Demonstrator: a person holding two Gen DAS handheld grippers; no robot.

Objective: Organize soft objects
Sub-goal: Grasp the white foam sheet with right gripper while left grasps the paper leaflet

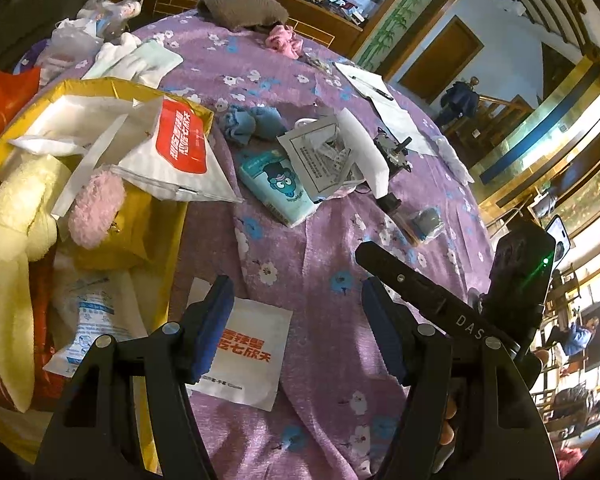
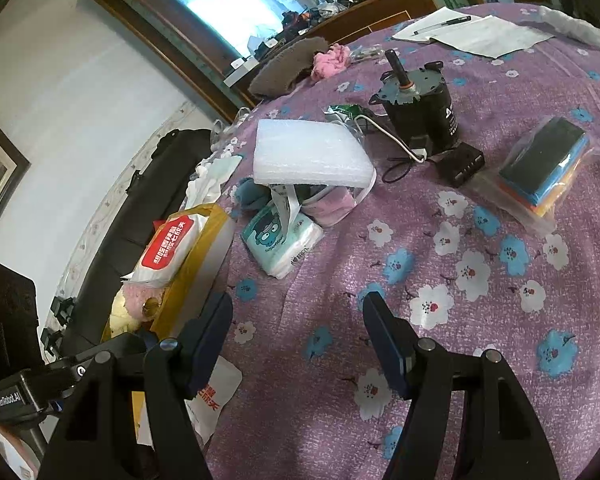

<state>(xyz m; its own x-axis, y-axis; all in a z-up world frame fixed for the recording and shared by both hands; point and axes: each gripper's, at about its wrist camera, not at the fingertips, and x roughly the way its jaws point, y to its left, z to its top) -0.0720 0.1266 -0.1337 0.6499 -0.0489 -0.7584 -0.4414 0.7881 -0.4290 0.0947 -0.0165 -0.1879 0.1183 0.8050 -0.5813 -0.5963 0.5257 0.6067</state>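
Tissue pack (image 1: 275,187): teal, cartoon-printed, lying flat.

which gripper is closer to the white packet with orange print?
Left. The left gripper hovers right over the packet, with its left finger above it. The right gripper is off to the packet's right, over bare cloth.

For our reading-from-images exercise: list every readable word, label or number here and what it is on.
"DAS": right gripper, the lettering cut off.
"CanRobot.AI" (roughly): left gripper's body, small.
Red Chinese print on the wipes pack and flat sachet: too blurred.
Leaflet, tissue pack, motor label: too small.
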